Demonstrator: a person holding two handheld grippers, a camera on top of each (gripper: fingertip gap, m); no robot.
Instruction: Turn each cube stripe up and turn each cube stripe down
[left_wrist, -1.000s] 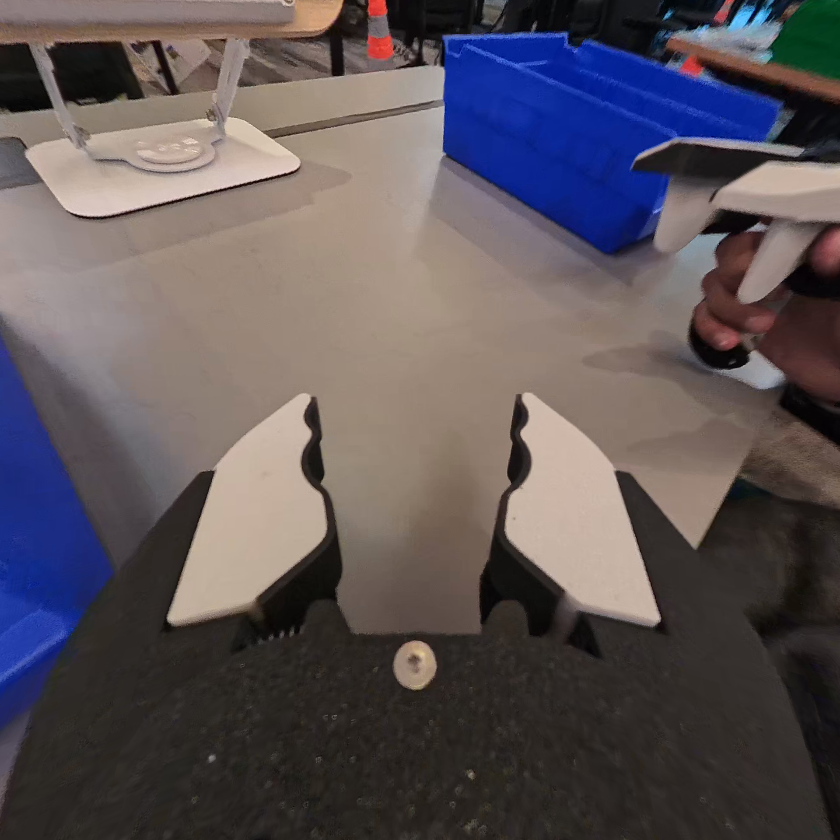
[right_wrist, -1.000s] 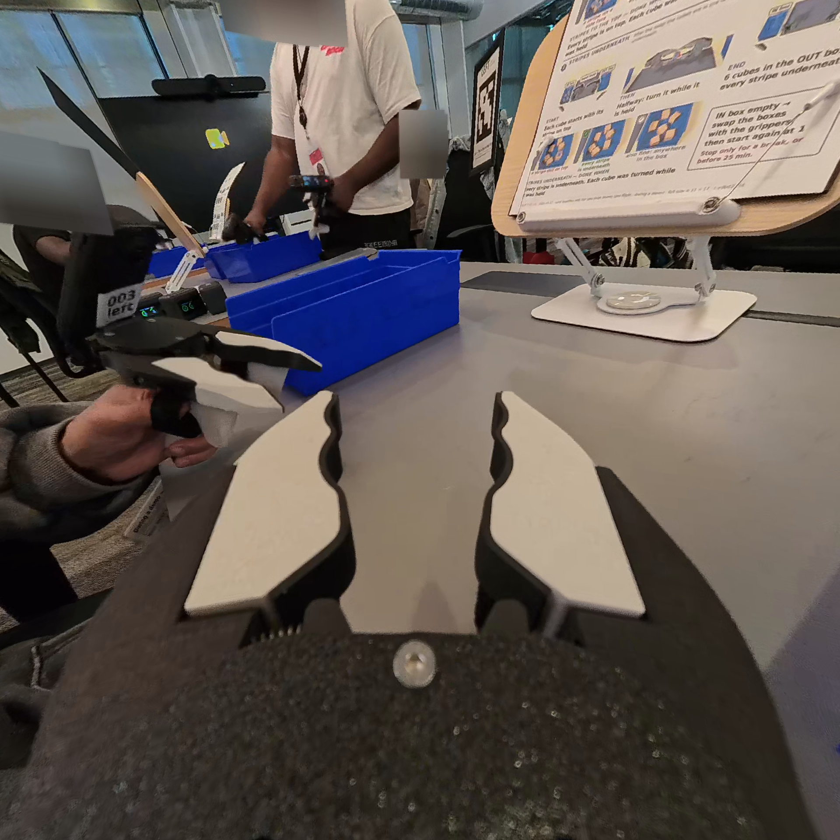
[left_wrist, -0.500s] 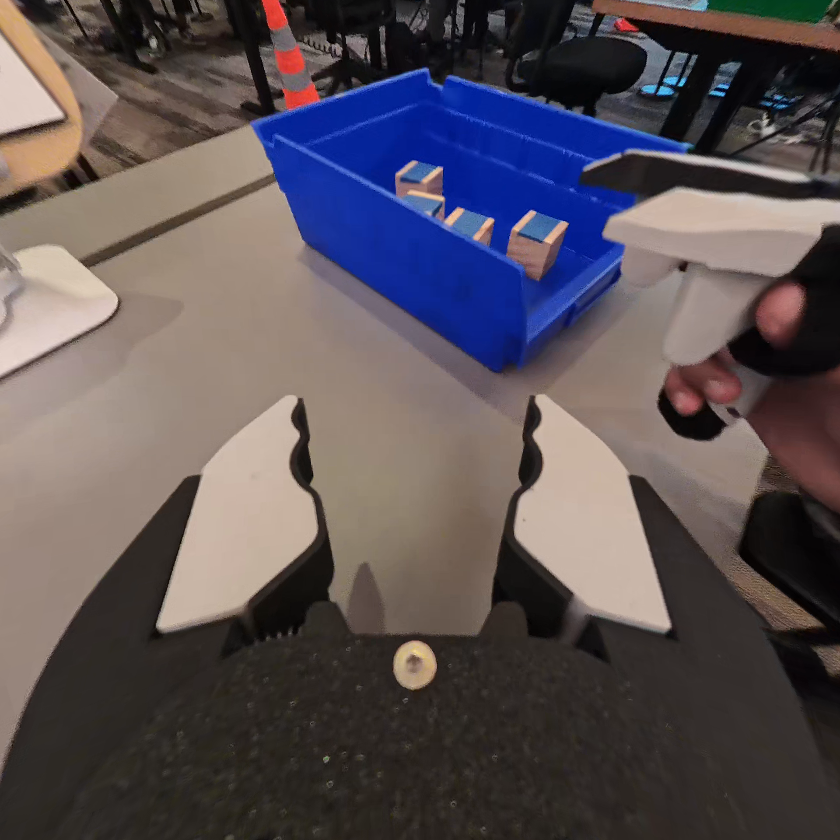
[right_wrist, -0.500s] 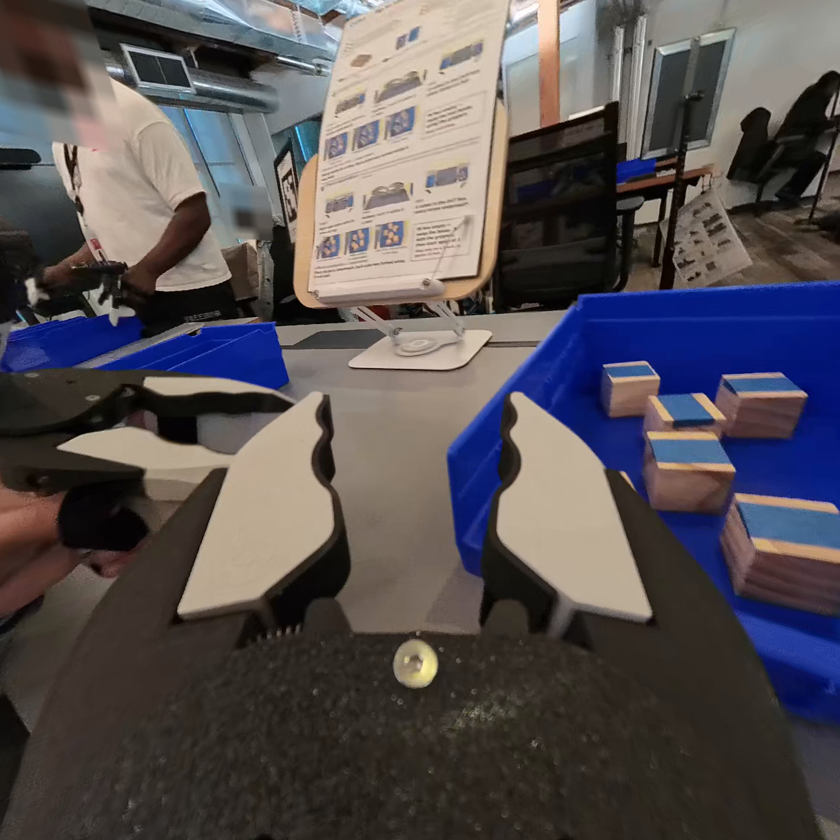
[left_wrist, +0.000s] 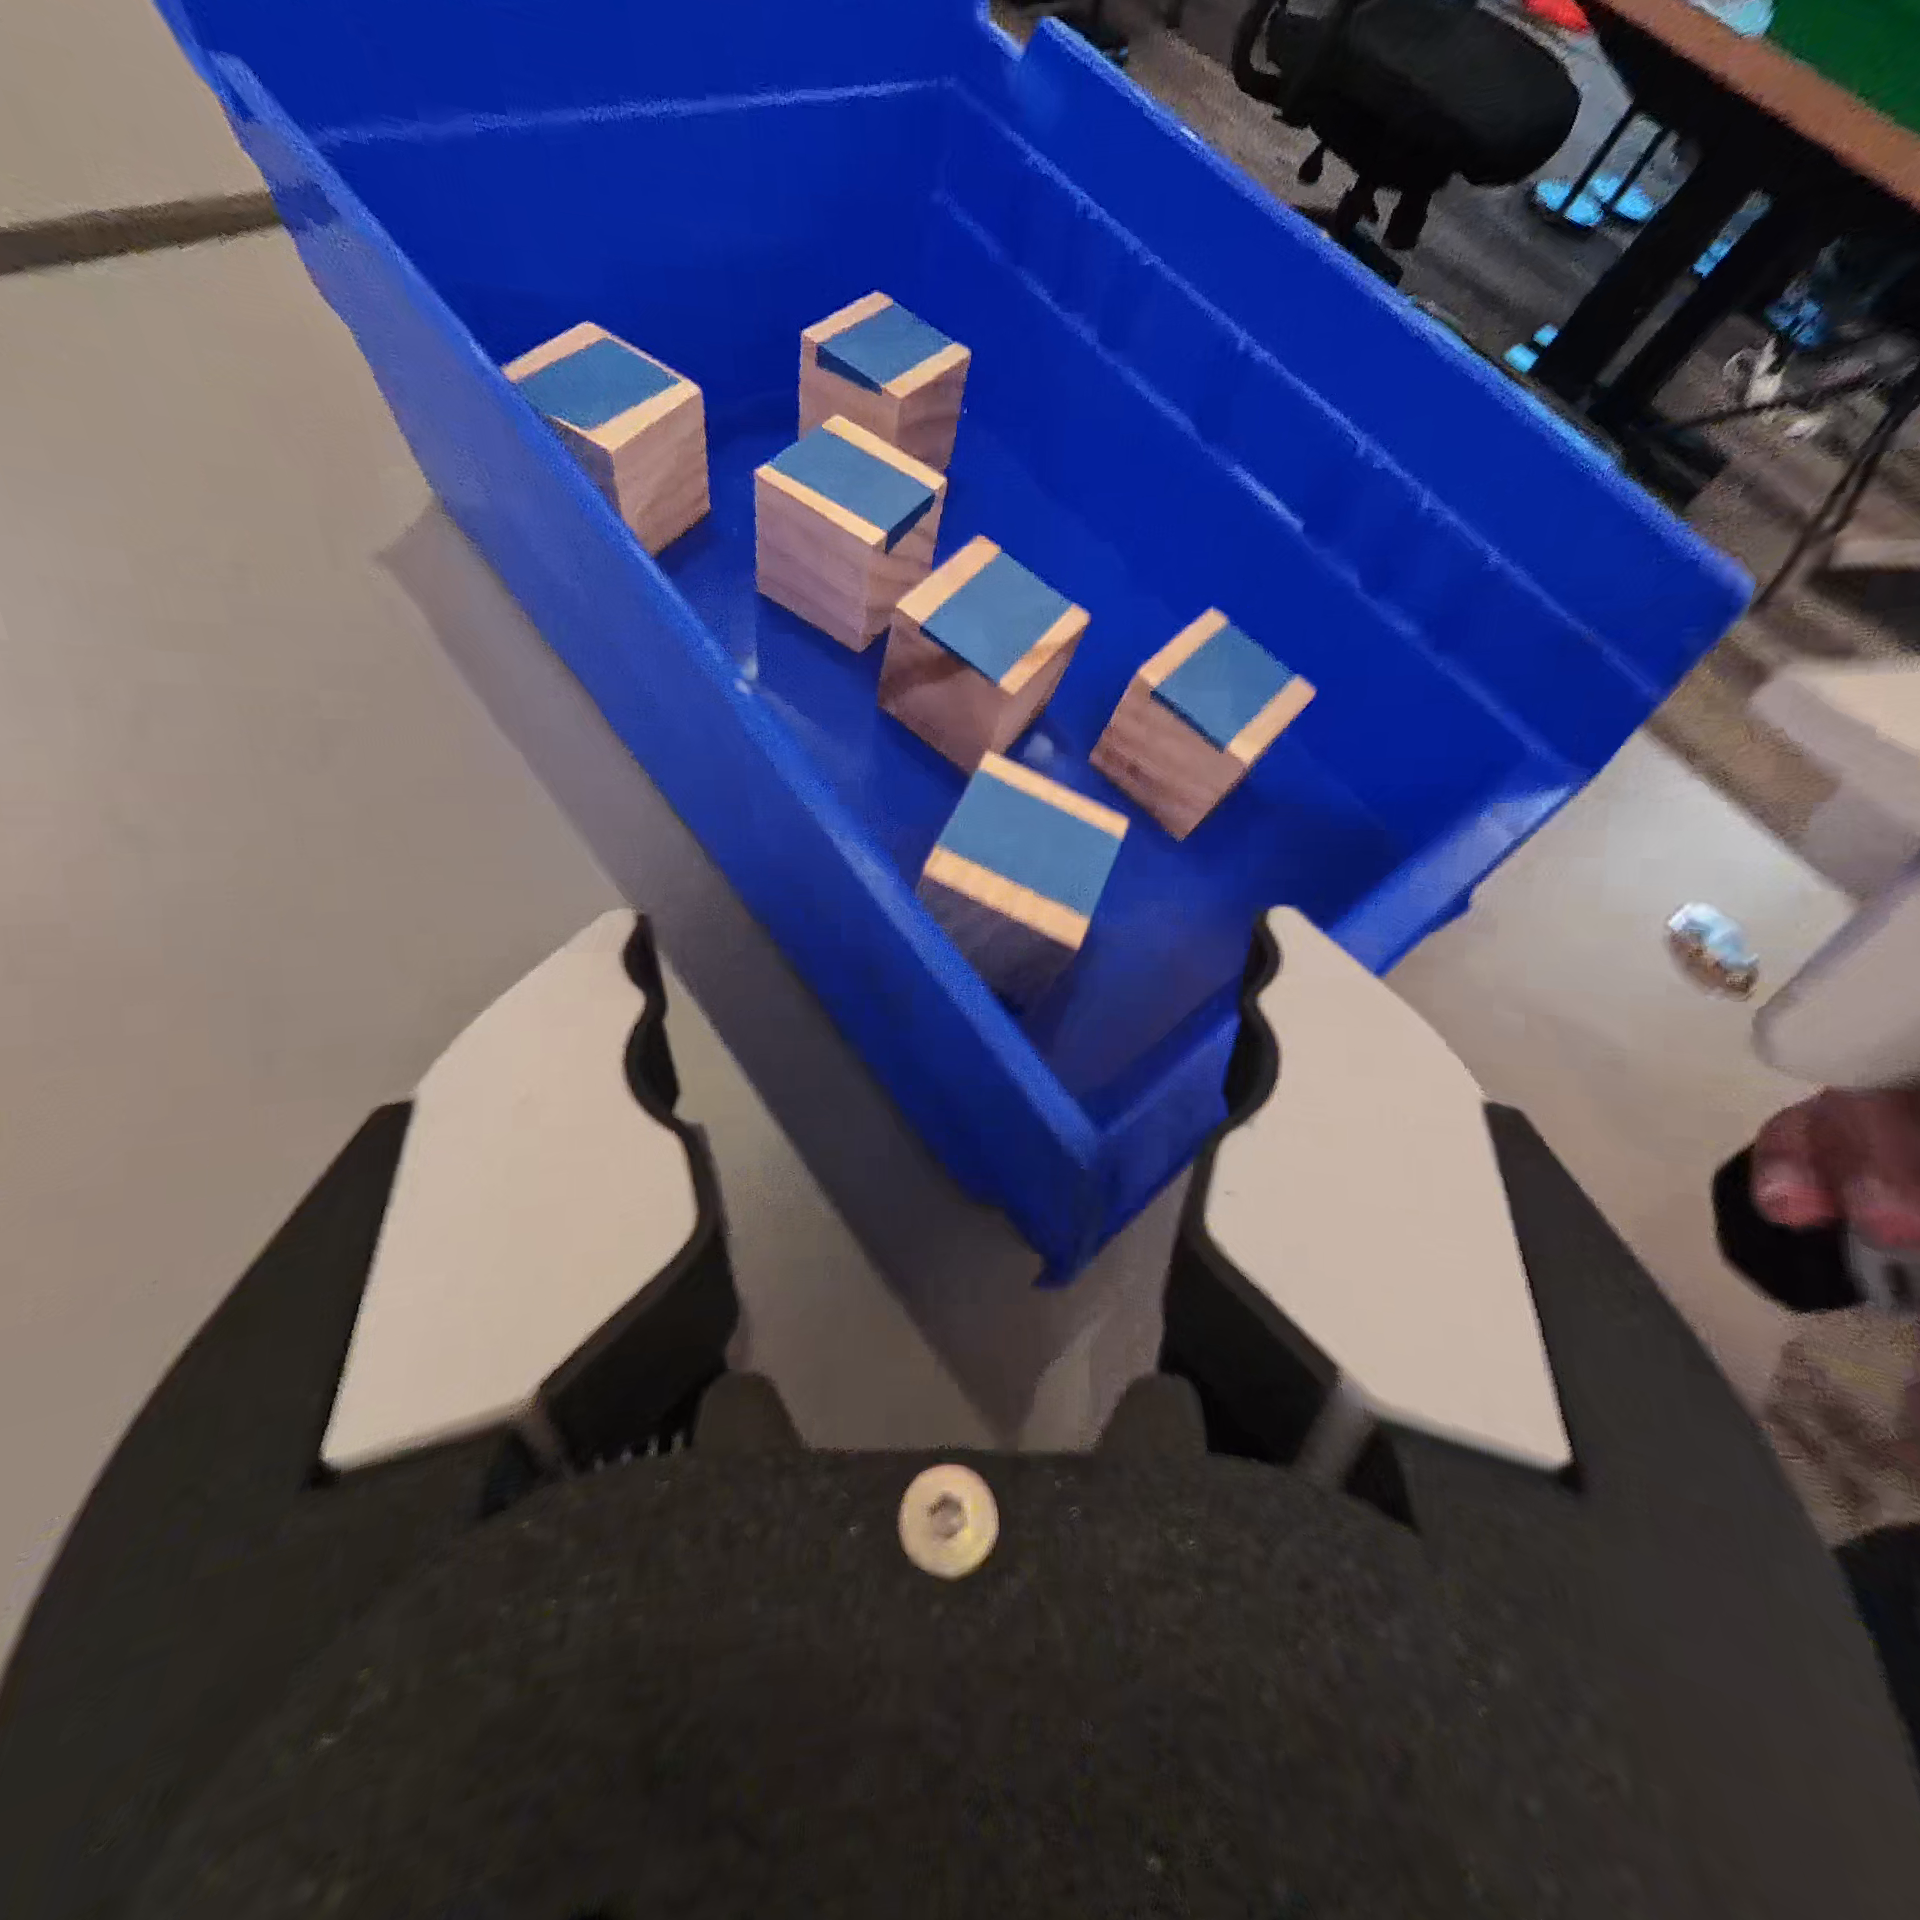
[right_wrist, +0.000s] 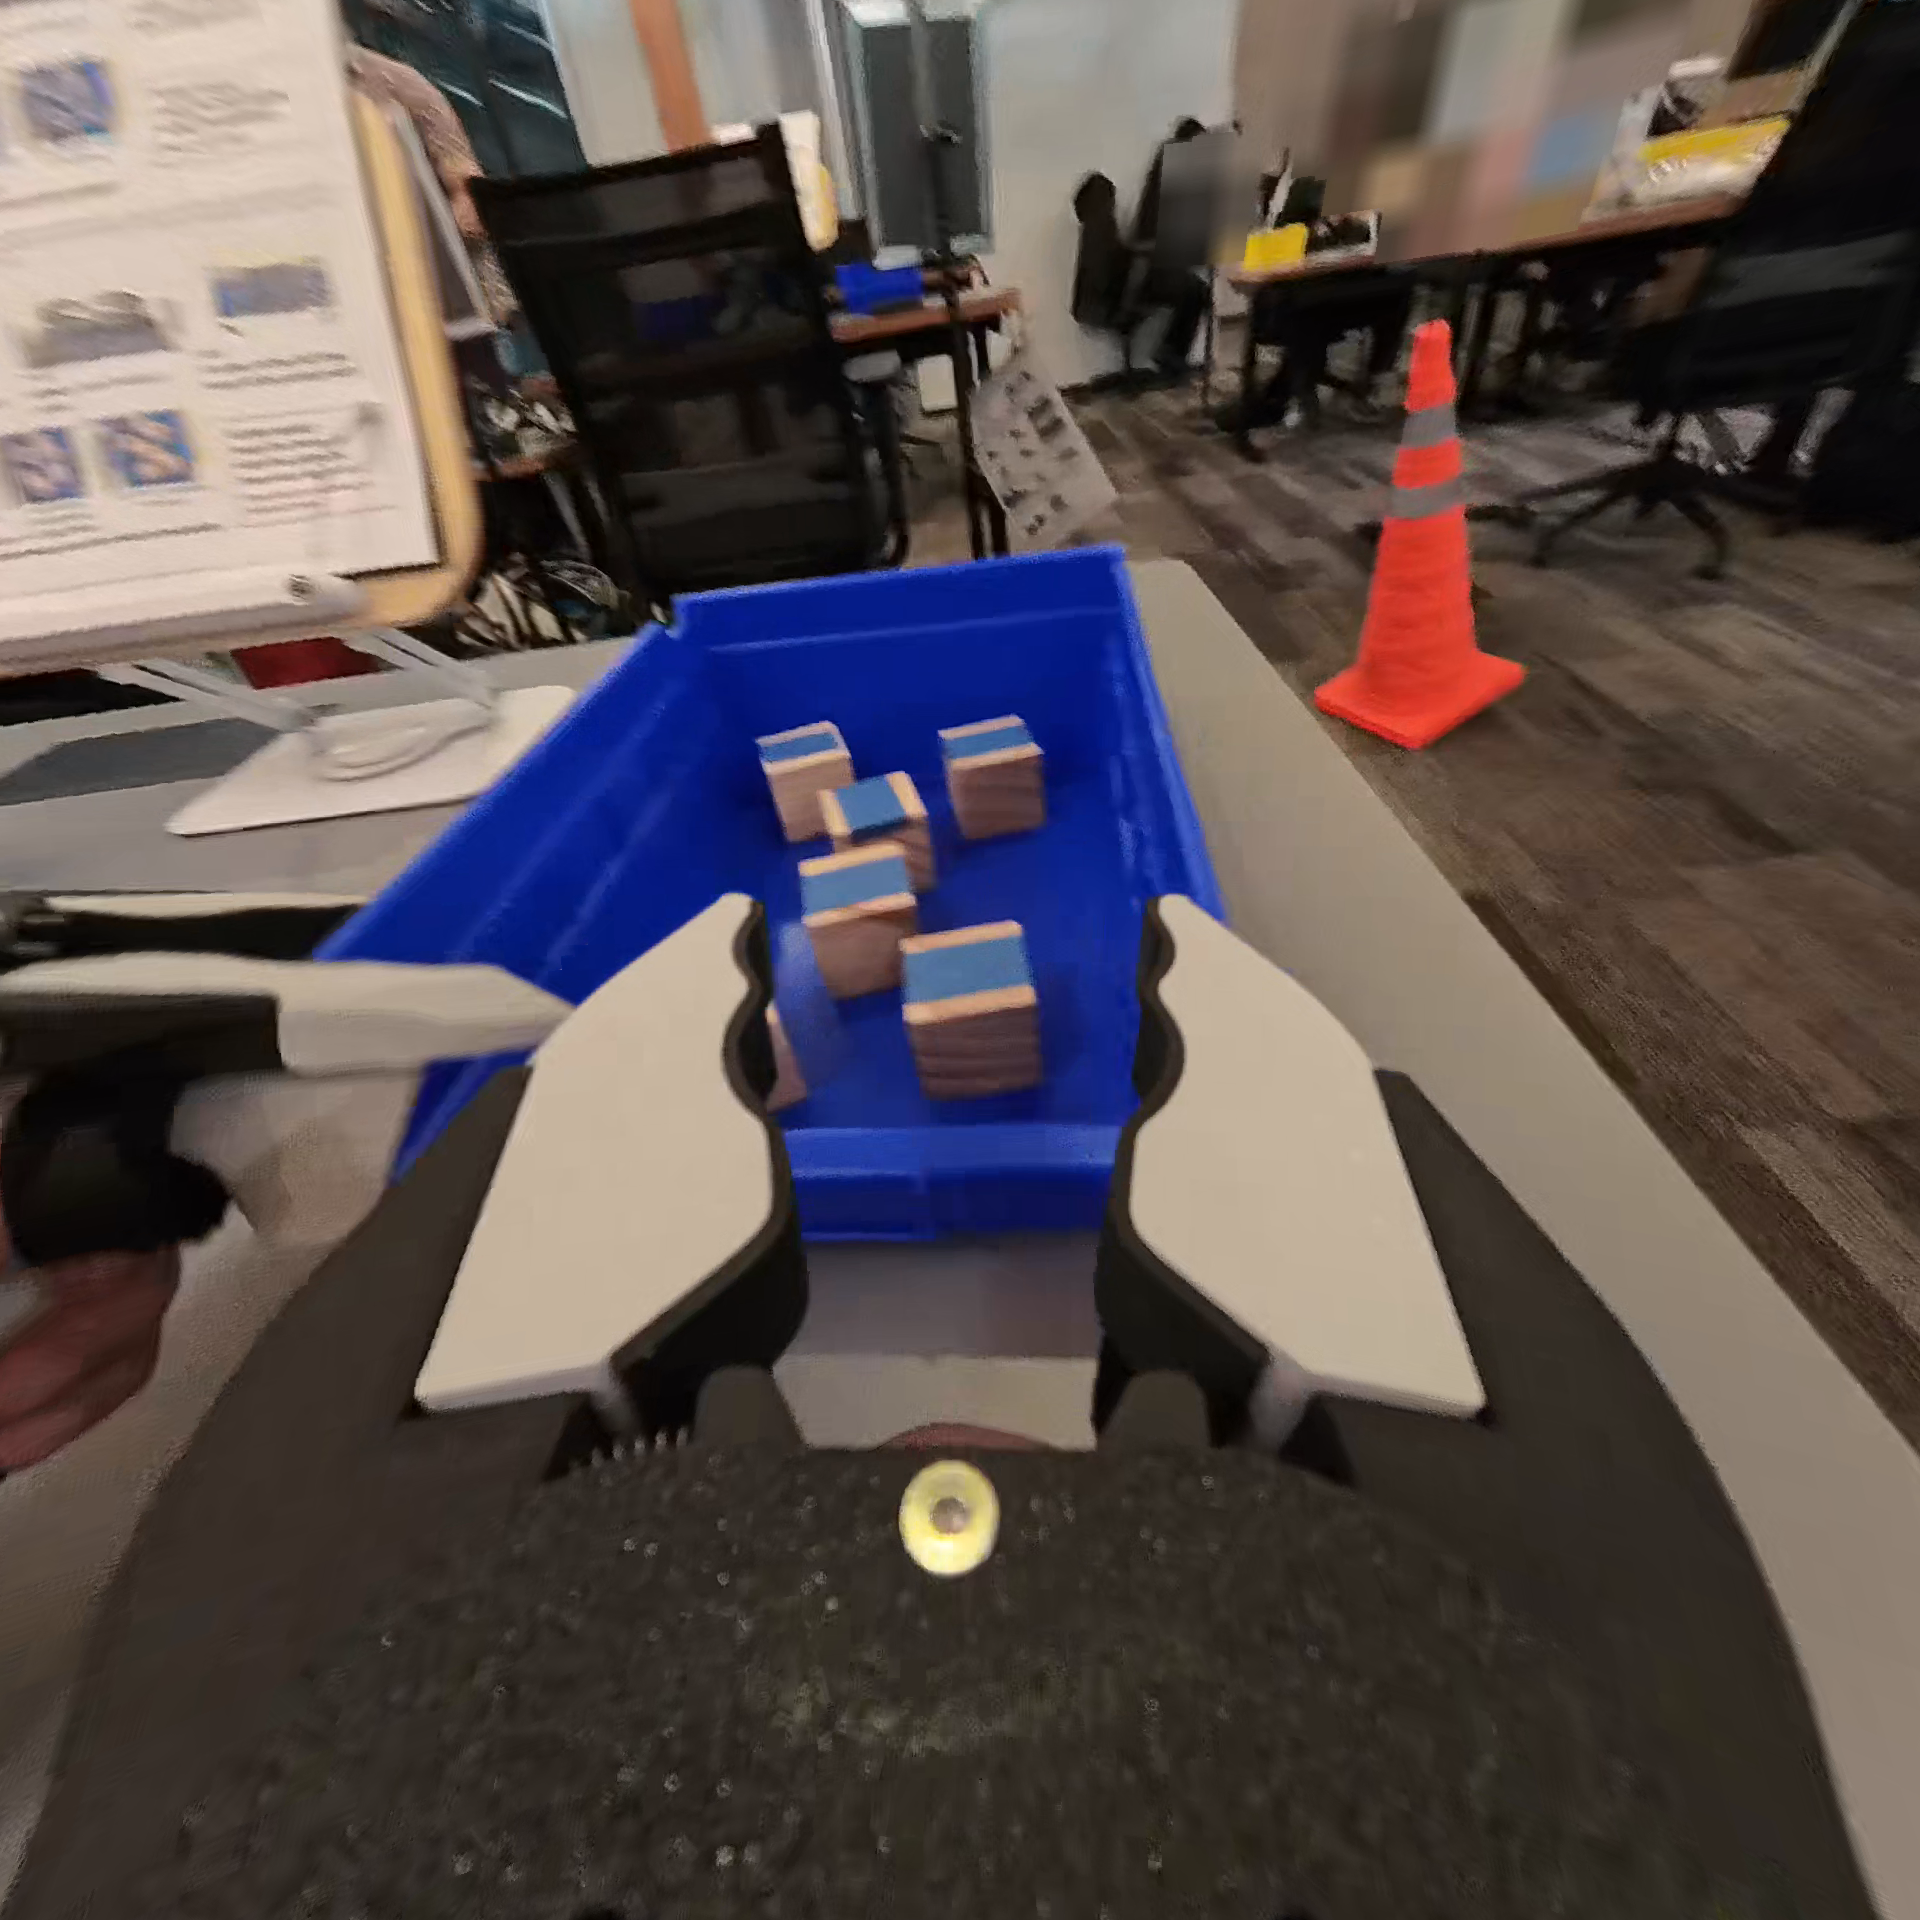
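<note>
Six wooden cubes (left_wrist: 850, 530) sit in the blue bin (left_wrist: 1351, 436) on the grey table (left_wrist: 208, 727) — each one has its blue stripe on top. The left gripper (left_wrist: 951, 997) and the right gripper (right_wrist: 945, 966) both hang near the bin's front end, jaws wide apart — holding nothing

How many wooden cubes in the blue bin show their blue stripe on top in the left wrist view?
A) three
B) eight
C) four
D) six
D: six cubes stand in the bin, each with its blue stripe facing up.
</note>
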